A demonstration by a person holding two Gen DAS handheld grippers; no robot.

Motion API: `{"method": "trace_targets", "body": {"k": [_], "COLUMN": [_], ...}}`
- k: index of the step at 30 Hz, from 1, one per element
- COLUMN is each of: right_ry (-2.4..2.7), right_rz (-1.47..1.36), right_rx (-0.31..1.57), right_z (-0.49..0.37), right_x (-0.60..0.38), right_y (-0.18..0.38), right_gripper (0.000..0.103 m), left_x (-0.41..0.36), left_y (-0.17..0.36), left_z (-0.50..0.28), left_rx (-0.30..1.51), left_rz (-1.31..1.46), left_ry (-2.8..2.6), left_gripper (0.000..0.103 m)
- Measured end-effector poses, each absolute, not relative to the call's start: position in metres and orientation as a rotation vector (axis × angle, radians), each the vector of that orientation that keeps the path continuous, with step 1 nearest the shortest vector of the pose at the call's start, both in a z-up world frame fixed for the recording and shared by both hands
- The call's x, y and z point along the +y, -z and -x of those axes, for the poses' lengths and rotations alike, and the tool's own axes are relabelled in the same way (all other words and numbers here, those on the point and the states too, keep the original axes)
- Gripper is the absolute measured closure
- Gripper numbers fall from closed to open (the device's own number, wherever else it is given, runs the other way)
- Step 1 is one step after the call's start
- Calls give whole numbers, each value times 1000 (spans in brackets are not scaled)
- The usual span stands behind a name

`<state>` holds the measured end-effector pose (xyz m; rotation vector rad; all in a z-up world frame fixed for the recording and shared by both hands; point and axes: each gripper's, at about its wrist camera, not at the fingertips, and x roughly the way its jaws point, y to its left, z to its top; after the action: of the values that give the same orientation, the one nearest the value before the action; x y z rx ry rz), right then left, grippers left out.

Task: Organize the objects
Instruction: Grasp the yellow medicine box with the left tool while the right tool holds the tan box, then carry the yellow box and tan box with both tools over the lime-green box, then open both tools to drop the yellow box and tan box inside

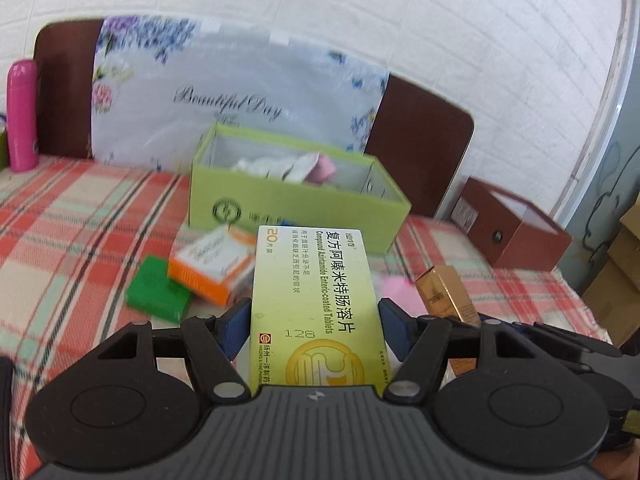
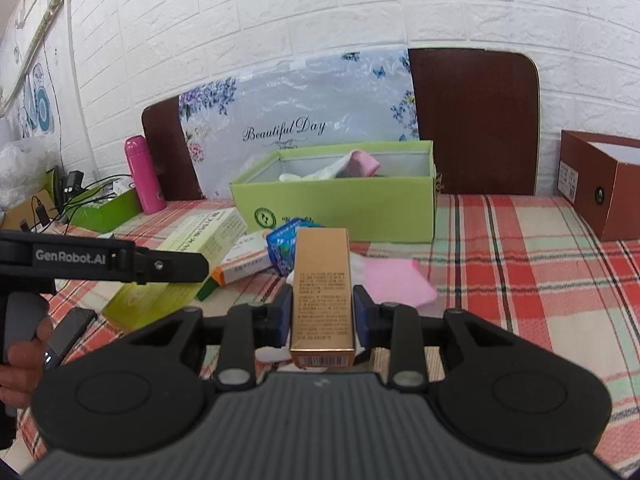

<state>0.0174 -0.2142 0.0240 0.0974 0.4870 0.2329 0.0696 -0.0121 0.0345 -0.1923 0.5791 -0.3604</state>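
Note:
My left gripper [image 1: 315,322] is shut on a yellow-green tablet box [image 1: 314,300] and holds it above the plaid cloth, in front of the open green box [image 1: 288,212]. My right gripper [image 2: 322,312] is shut on a gold carton [image 2: 322,292], also seen in the left wrist view [image 1: 446,292]. The green box [image 2: 340,208] holds white and pink items. An orange-and-white box [image 1: 208,264], a green box [image 1: 158,294], a blue packet [image 2: 286,244] and a pink cloth [image 2: 396,280] lie on the cloth before it.
A pink flask [image 2: 144,176] stands at the left by cables and a green tray [image 2: 104,208]. A brown box [image 2: 600,184] sits at the right. A floral bag [image 2: 300,132] and a dark headboard [image 2: 476,120] stand behind. A phone [image 2: 66,334] lies at the left.

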Motion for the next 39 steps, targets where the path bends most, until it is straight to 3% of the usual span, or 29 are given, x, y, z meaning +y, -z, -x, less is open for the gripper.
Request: {"method": "trace_targets", "body": {"k": [18,31,32,33,34,39], "right_ry": [-138,-104,-105,-95,-85,-52], "right_rz": [-36,146,172,203,235,311], "right_rx": [339,351,363,377,372,330], "right_z": [-142,-248,-253,-255,-254,-237], "right_x": [-235,-231,-229,-226,-224,-217], "right_y": [-54,-19,-13,-7,-2,13], "right_gripper": [73,71,66,48,37,14], "left_x": [-40,-85,-87,-90,-90,-78], "left_y": [-89,-51,-47,-43,-39,-25], "left_z": [-203,-302,-306,-310,-311,-308], "left_rx": [432,476,479,495,503,518], "left_rz": [243,292,274,244,226,249], "left_ry": [345,407,397,377,366,366], "left_gripper": [33,29,21,19,18,18]}}
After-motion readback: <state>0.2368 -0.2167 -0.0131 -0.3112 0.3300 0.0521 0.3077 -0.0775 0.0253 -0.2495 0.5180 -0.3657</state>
